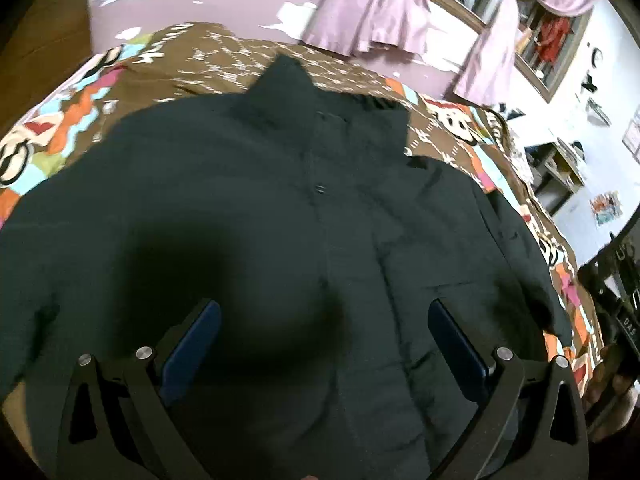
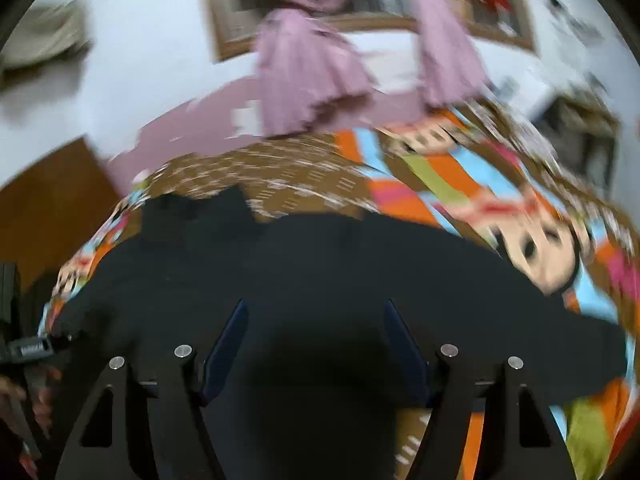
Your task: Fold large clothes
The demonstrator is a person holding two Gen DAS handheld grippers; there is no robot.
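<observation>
A large black jacket [image 1: 256, 208] lies spread front-up on the bed, collar toward the far wall and a sleeve reaching out on each side. In the left wrist view my left gripper [image 1: 324, 312] hovers over the jacket's lower front, jaws wide apart with only fabric below them. The right wrist view is blurred. It shows the same jacket [image 2: 320, 264] across the middle. My right gripper [image 2: 316, 312] stands open above the jacket, with nothing between its blue pads [image 2: 230, 344].
The bed carries a brown and multicoloured cartoon cover [image 1: 452, 120], also [image 2: 460, 188]. Pink curtains [image 1: 360, 12] and a framed window stand behind it. A wooden panel [image 1: 44, 48] is at the left. A hand with the other gripper [image 2: 28, 360] shows at the left edge.
</observation>
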